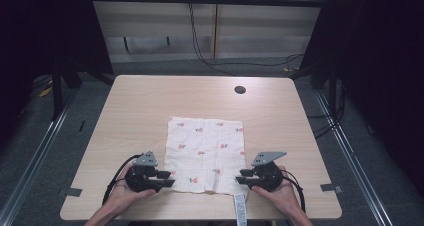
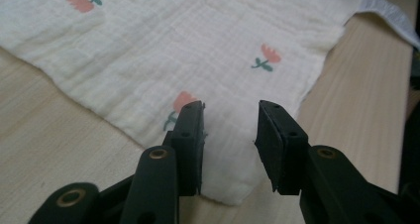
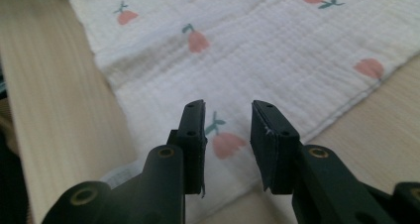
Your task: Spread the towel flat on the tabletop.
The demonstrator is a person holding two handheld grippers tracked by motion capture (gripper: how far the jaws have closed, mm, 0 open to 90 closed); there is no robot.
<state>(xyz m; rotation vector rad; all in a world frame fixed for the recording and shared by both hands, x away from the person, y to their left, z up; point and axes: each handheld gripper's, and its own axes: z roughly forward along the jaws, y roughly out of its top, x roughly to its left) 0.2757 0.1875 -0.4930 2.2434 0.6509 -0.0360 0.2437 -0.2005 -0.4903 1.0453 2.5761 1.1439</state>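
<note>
Flat on the pale wood-grain surface [image 1: 150, 101] lies a square cloth [image 1: 205, 153] of cream crinkled muslin, its weave puckered in fine ribs and dotted with small coral tulips on green stems. A white care label [image 1: 240, 208] hangs off its near right corner, over the rounded edge of the surface. Beyond the cloth's far right corner sits a dark round cable hole [image 1: 240, 90]. The left gripper [image 1: 167, 178] rests at the cloth's near left corner, its blocky black fingers [image 2: 190, 140] parted midway astride the soft corner without pinching it. The right gripper [image 1: 241, 176] sits at the near right edge, fingers [image 3: 193, 140] likewise half apart over a tulip, gripping nothing.
</note>
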